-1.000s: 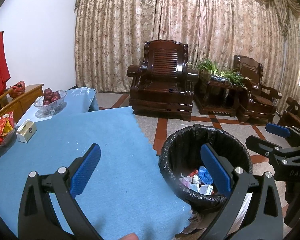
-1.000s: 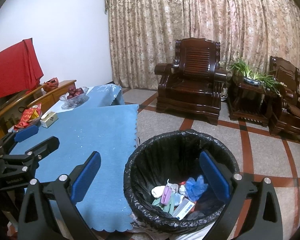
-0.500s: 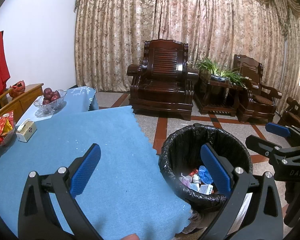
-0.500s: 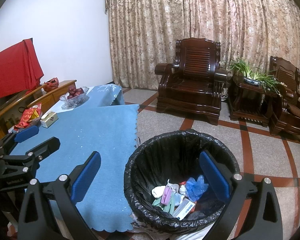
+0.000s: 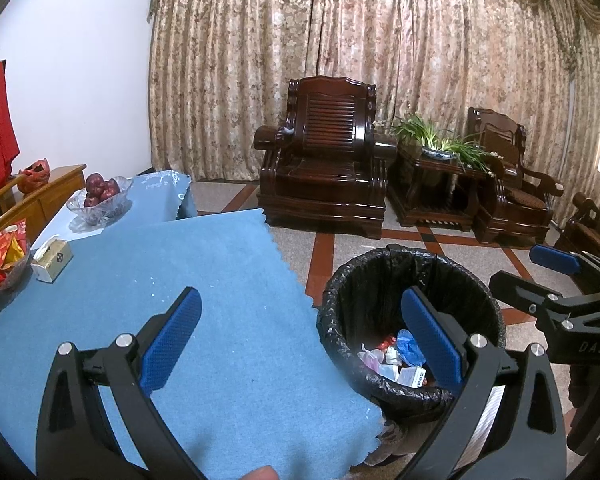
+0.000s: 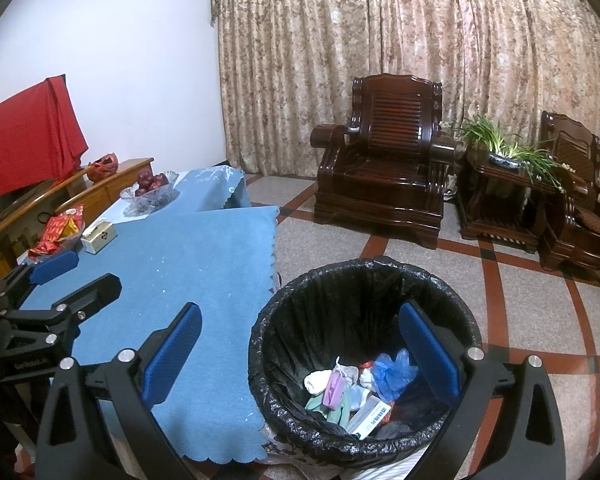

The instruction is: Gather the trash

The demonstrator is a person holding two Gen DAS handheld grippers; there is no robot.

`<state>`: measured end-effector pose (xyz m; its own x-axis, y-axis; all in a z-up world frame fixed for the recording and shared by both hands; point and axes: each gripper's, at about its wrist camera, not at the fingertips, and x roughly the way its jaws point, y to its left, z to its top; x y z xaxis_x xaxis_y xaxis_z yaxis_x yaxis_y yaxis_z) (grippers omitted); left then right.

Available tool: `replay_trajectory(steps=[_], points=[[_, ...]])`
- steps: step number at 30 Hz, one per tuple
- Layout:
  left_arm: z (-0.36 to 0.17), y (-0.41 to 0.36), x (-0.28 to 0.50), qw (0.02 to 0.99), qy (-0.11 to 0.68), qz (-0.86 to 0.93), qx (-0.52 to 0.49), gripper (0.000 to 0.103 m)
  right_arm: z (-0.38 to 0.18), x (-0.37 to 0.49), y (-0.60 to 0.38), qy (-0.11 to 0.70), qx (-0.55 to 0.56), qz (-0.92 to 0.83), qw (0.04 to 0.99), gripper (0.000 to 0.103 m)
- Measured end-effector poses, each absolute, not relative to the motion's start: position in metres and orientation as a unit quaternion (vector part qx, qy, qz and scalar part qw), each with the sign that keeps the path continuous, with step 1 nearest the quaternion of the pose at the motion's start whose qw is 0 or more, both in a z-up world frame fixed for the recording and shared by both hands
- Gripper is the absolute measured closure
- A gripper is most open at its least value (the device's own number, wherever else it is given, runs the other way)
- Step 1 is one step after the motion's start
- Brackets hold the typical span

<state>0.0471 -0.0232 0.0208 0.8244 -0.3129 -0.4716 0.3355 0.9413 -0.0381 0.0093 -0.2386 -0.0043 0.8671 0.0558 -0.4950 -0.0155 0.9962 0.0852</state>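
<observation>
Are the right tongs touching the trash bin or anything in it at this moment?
Apart. In the right wrist view the right tongs stand wide open and empty above the trash bin; the left wrist view shows the right tongs held clear beside the trash bin's rim.

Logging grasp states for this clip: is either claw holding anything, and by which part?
Nothing is held. The left claw and right claw are both open and empty, beside and above the bin.
</observation>
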Motion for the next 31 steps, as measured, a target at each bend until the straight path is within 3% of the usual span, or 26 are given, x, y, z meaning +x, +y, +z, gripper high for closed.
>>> replay_trajectory(steps=[31], points=[[0.0163,-0.0233,0.0428,0.954,0.246,-0.168,0.025,0.006,-0.0086,0.0107,-0.2369,0.26,0.039,0.019,0.965,0.006]])
